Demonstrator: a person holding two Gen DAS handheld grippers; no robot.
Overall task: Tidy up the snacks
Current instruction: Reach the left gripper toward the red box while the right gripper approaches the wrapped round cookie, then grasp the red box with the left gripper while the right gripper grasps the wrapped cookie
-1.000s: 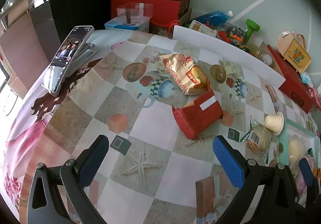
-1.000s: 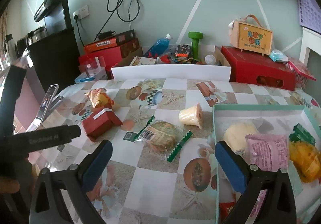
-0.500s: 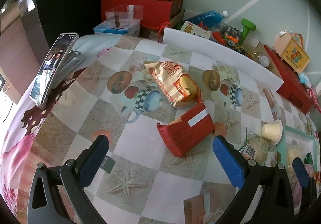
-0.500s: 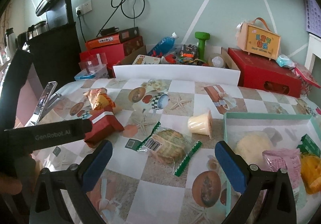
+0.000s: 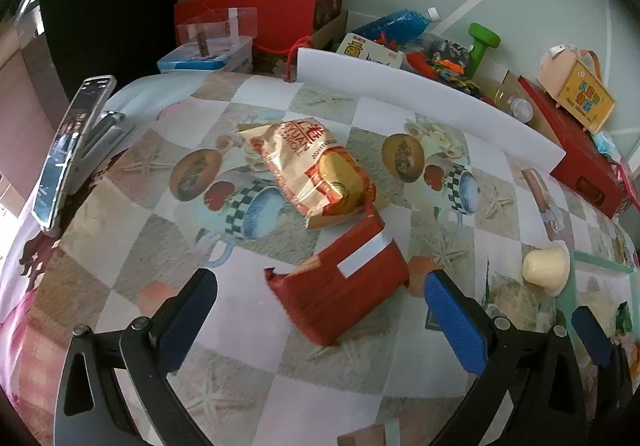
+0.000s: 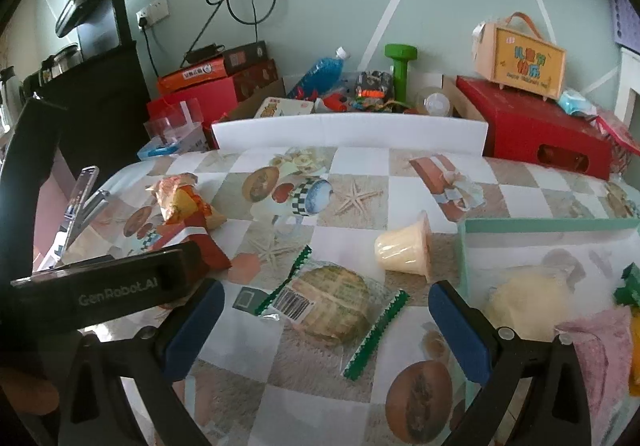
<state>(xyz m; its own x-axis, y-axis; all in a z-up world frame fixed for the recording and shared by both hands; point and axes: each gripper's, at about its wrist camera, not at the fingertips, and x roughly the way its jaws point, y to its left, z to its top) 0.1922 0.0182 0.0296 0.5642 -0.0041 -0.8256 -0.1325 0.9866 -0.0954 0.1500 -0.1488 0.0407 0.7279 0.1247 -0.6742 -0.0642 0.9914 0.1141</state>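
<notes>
Hovering above the patterned tablecloth, the left gripper has its blue-padded jaws spread wide and empty, and the red snack packet lies on the cloth between and just ahead of them, tilted, one corner touching the orange crisp bag behind it. Bare cloth lies to the left of the red packet, up to the phone on its stand near the table's left edge. A low white board closes off the back edge of the table.

The right gripper is likewise spread open with nothing in it. The clear-wrapped round cake with green crimped ends lies on the cloth between its jaws. Near it, towards the right, the pale pudding cup lies on its side, close beside the green-rimmed tray, whose left rim stands just beside the right jaw. In the tray lie a pale yellow bun and a pink packet. The cloth behind the cake and cup is open as far as the white board.
</notes>
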